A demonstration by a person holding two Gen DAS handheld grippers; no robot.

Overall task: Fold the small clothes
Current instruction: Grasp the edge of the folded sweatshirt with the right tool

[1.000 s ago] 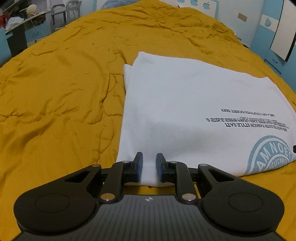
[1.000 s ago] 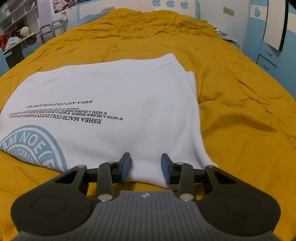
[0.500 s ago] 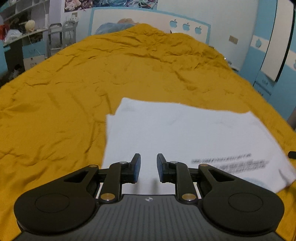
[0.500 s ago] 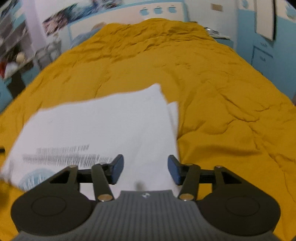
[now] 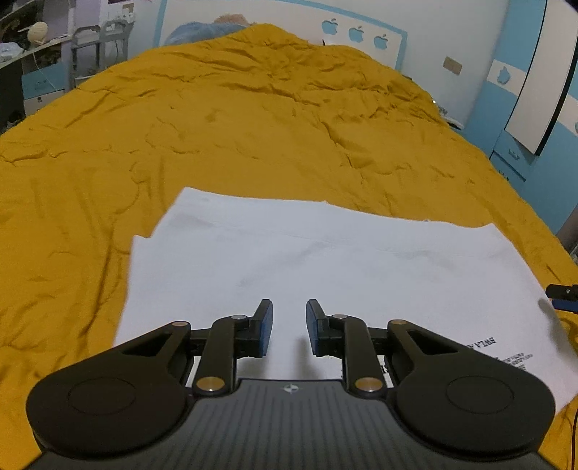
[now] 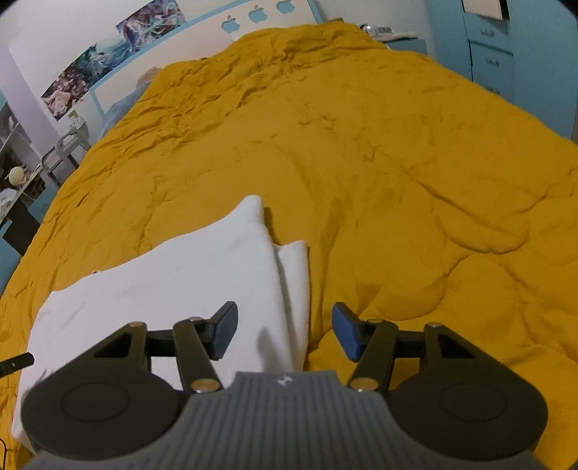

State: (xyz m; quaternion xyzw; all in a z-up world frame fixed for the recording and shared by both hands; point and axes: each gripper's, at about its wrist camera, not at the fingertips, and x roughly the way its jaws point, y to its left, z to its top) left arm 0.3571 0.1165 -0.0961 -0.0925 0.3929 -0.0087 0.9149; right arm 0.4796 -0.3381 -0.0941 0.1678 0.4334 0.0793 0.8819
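Note:
A folded white T-shirt (image 5: pixel 325 260) with black print near its right edge lies flat on the yellow quilt (image 5: pixel 253 119). My left gripper (image 5: pixel 289 318) is open and empty, raised above the shirt's near left part. In the right wrist view the shirt (image 6: pixel 173 274) lies at lower left, with a folded layer sticking out on its right side. My right gripper (image 6: pixel 285 325) is open wide and empty above the shirt's right edge. The right gripper's tip shows at the right edge of the left wrist view (image 5: pixel 563 291).
The quilt covers a large bed. A headboard with apple shapes (image 5: pixel 357 32) stands at the far end. Shelves and a chair (image 5: pixel 86 47) stand to the left, blue cabinets (image 6: pixel 487 47) to the right.
Both grippers have risen from the shirt's near edge and tilted up; the shirt now sits lower in both views. The right gripper has opened wider and swung right.

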